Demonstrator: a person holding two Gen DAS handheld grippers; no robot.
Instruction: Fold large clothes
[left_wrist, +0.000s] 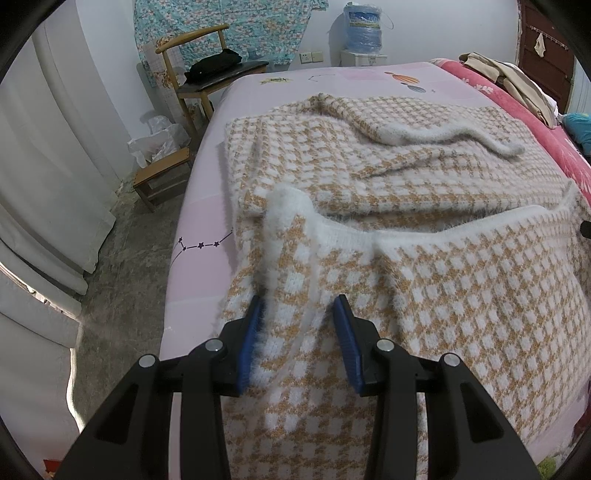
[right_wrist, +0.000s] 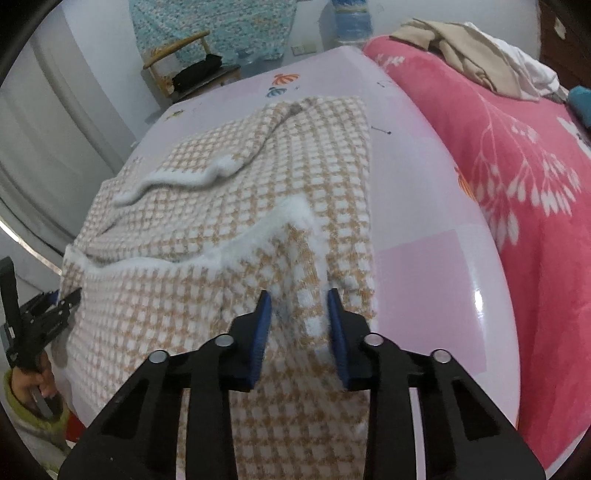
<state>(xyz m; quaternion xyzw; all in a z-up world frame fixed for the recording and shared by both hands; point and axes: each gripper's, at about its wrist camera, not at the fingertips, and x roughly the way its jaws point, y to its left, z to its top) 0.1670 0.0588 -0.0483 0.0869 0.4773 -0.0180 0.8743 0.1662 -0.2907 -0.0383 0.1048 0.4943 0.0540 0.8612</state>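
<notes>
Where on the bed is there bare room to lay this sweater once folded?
Bare pink sheet runs between the checked sweater and the red blanket, and beyond the sweater toward the chair. The blanket's far end is crowded with piled clothes.

A pink sheet (left_wrist: 207, 221) covers the bed, a red blanket (right_wrist: 517, 177) bears beige clothes (right_wrist: 465, 55), and 1 chair (left_wrist: 207, 70) holds a black bag (left_wrist: 216, 62) near a water jug (left_wrist: 362, 31).

We see a bedroom with pale walls (left_wrist: 110, 55) and a grey mottled floor (left_wrist: 129, 266), white curtains (left_wrist: 44, 166) hanging on the left. Beside the bed (left_wrist: 207, 236), with its pink sheet, stands a wooden chair (left_wrist: 207, 74). A water bottle (left_wrist: 362, 29) sits against the far wall, beneath a floral cloth (left_wrist: 221, 26).
</notes>
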